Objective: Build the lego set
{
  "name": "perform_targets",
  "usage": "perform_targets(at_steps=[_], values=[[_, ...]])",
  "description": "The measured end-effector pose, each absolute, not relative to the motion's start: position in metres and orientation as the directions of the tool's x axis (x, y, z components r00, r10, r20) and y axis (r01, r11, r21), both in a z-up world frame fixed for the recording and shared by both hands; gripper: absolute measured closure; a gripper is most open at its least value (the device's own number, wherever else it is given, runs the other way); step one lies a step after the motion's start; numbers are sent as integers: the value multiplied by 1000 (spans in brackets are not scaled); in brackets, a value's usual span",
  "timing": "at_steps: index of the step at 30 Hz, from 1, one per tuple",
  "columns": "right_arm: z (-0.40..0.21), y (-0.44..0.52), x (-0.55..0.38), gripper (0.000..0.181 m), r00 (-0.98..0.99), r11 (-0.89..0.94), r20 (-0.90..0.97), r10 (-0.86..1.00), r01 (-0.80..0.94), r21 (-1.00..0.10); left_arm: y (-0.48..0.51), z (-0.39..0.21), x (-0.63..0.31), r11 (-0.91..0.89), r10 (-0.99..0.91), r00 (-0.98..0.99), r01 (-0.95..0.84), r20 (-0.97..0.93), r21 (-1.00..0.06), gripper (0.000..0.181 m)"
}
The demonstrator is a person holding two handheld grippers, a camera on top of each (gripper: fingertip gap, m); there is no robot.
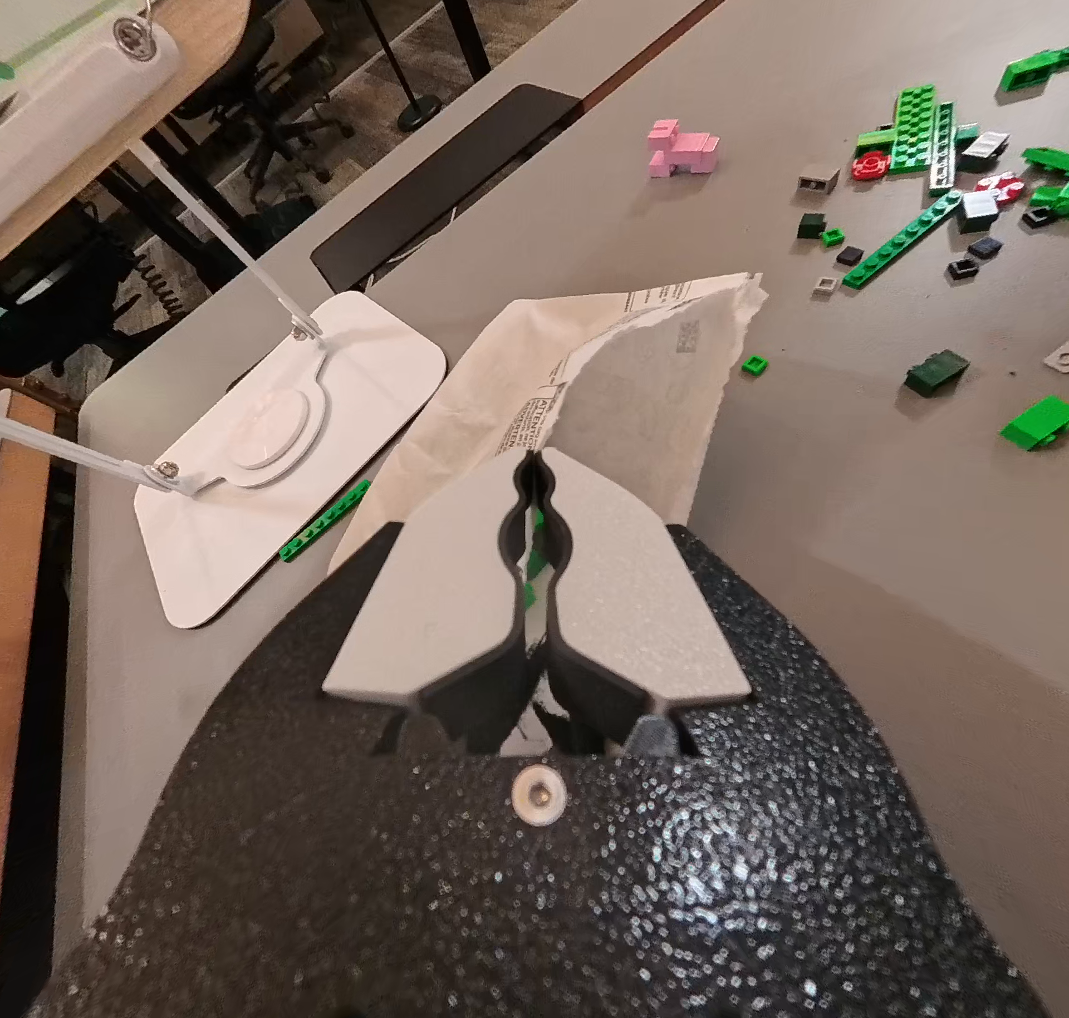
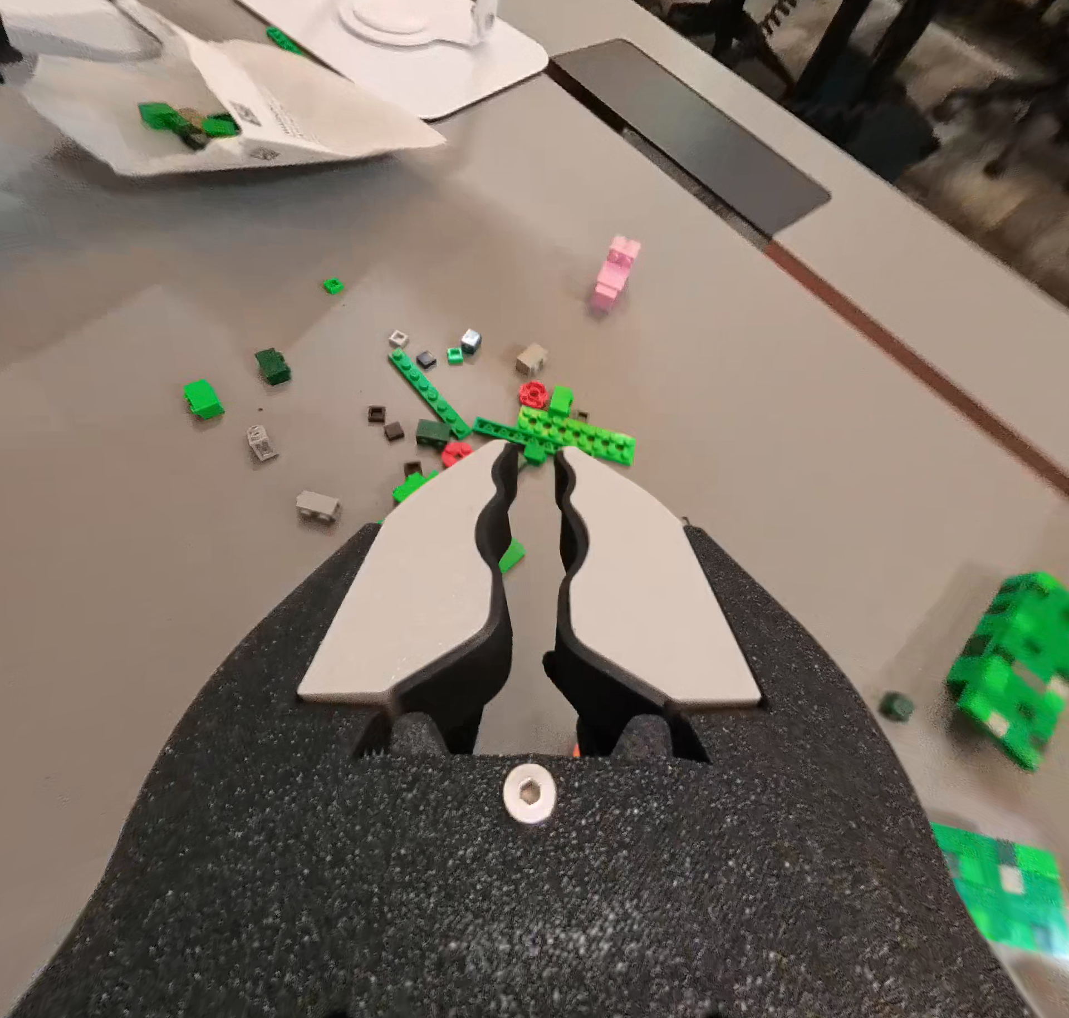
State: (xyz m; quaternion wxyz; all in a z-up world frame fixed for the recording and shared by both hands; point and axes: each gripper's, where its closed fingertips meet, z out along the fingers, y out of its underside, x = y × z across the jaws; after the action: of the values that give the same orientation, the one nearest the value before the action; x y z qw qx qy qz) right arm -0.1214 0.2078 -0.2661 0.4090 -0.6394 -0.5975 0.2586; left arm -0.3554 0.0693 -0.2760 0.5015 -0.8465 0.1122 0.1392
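Observation:
My left gripper is shut on the edge of a torn white paper bag and holds it up off the grey table. In the right wrist view the bag gapes open at the far left with green bricks inside. My right gripper is open and empty, low over a scatter of loose pieces. Just past its tips lie a light green plate, a red round piece and a long green strip. A pink pig figure stands beyond them.
A white stand base sits by the bag near the table's edge, with a thin green plate beside it. A black panel is set into the table. A built green model stands at the right. Office chairs are beyond the table. From the right gripper's tips to the light green plate is close to 10 cm. Seen from the left wrist view as well. My left tips are about 25 cm from the red round piece, my right tips only 11 cm. It is also in sight in the left wrist view. About 20 cm separates my right fingertips from the pink pig figure. It turns up in the left wrist view as well.

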Motion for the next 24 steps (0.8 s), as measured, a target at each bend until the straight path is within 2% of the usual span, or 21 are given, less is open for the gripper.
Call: perform_targets(at_steps=[1, 6, 12, 20, 24], values=[[-268, 211, -117, 170, 168, 10, 121, 978, 545, -838, 69, -276, -355, -470, -51, 935, -333, -352, -817, 181], [-285, 213, -114, 170, 192, -66, 58, 980, 581, -811, 70, -280, -353, -479, -65, 925, -358, -374, -802, 181], [-305, 212, -115, 172, 177, -34, 118, 977, 679, -734, 71, -282, -352, -484, -74, 912, -387, -405, -784, 181], [-214, 199, -74, 174, 322, 68, 273, 907, 528, -846, 71, -282, -352, -484, -75, 903, -404, -424, -776, 181], [-193, 200, -17, 175, 445, 17, 277, 851, 504, -863, 72, -282, -351, -485, -75, 900, -410, -430, -773, 181]])
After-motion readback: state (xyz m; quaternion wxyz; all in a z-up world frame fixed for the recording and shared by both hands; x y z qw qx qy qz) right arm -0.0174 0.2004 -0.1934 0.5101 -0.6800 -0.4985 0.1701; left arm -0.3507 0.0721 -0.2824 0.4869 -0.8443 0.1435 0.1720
